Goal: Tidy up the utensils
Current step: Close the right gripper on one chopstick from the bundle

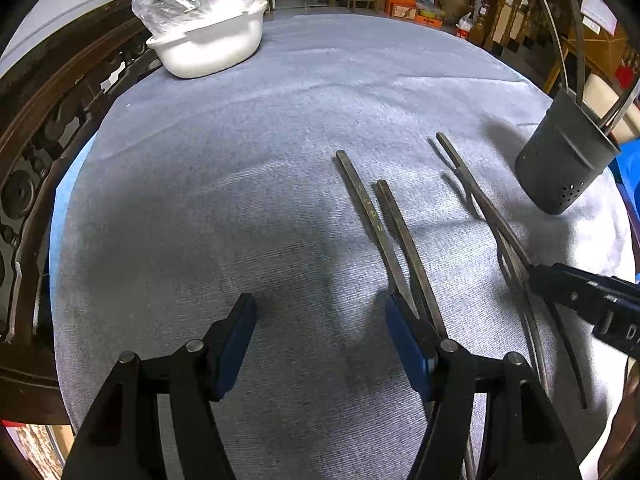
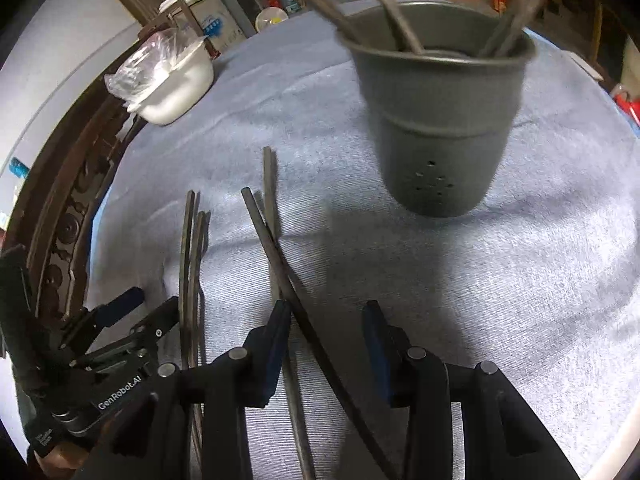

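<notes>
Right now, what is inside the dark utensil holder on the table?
Several thin dark utensil handles stand in the utensil holder, leaning on its rim. Their lower ends are covered by the wall, so what kind they are cannot be told.

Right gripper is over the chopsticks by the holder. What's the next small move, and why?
Probably close the right gripper on the raised chopstick. That stick runs between its fingers, which stand apart without pressing it, and the grey holder just beyond already has utensils in it. The left gripper is open beside the other pair.
</notes>
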The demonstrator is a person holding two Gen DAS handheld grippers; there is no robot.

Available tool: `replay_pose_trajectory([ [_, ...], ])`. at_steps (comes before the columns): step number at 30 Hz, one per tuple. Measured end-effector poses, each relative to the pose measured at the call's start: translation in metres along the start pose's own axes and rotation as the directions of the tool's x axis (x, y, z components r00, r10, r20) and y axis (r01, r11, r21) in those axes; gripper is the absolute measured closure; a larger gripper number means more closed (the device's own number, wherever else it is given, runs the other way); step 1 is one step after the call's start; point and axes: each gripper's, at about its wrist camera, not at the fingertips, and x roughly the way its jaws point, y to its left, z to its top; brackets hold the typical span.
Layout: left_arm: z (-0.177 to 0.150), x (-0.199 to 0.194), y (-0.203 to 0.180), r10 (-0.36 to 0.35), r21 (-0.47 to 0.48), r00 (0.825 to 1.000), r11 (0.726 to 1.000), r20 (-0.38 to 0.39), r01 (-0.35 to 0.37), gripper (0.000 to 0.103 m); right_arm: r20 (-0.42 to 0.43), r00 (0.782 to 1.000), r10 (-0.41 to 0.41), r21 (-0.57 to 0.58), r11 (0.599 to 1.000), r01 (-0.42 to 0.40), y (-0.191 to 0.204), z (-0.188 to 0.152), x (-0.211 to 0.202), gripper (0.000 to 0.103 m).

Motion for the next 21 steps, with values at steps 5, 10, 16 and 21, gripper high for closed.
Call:
replay_pose_trajectory([
  [5, -0.001, -0.001, -0.004, 0.009, 0.009, 1.0, 1.0, -0.007, -0.009, 0.035, 0.011, 1.0, 0.006, 0.045, 0.999, -0.007, -0.01, -0.001, -0.004, 0.062],
  [10, -0.004, -0.001, -0.001, -0.003, 0.001, 1.0, 1.0, -0.023, 0.003, 0.035, 0.013, 1.0, 0.024, 0.11, 0.994, -0.026, -0.022, -0.004, -0.009, 0.063],
  [16, -0.008, -0.002, 0.004, -0.018, -0.004, 0.999, 1.0, -0.029, 0.018, 0.035, -0.022, 0.994, 0.11, 0.17, 0.98, -0.105, -0.023, -0.009, -0.006, 0.063],
  [21, -0.011, -0.004, 0.009, -0.005, 0.004, 1.0, 1.0, -0.023, 0.005, 0.033, -0.113, 0.954, 0.278, 0.244, 0.939, -0.244, -0.023, -0.016, 0.002, 0.063],
])
